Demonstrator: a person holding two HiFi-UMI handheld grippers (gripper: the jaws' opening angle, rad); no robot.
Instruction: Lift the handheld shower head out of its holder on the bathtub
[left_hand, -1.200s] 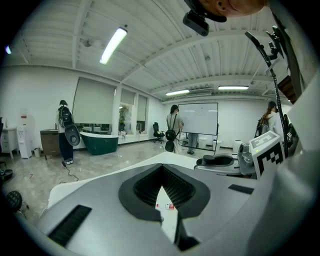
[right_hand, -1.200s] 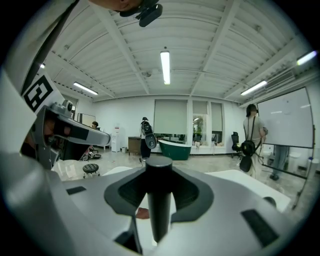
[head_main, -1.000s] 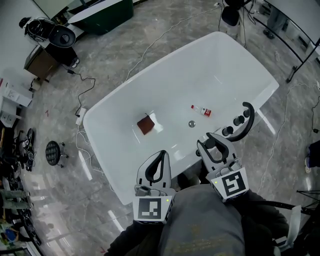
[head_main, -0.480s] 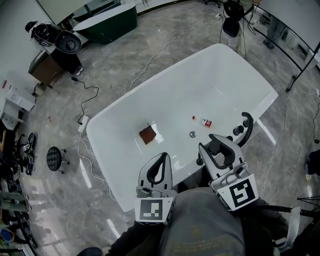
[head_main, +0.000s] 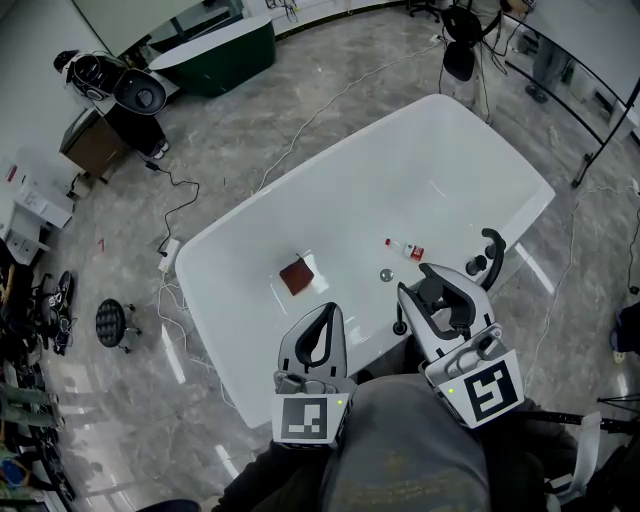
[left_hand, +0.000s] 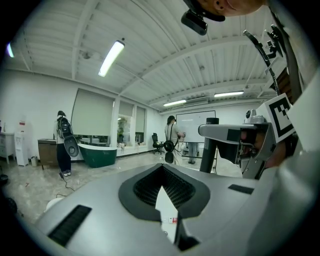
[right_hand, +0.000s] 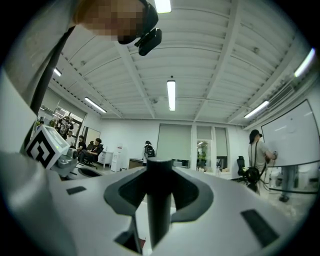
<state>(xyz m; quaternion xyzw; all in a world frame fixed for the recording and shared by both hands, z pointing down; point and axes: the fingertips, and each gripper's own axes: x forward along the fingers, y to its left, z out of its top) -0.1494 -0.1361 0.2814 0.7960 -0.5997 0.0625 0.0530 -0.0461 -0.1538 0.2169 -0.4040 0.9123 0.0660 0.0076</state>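
Handheld shower head (right_hand: 159, 200) stands upright between the jaws of the right gripper (head_main: 436, 284), which pinch its dark stem from both sides. It is held over the near rim of the white bathtub (head_main: 420, 150), near the curved black faucet (head_main: 492, 256). Alongside, the left gripper (head_main: 325, 308) hovers over the same rim, its jaws pressed together at the tips and empty.

The white bathtub (head_main: 400, 165) holds a brown square (head_main: 297, 275) and a small bottle (head_main: 405, 248).
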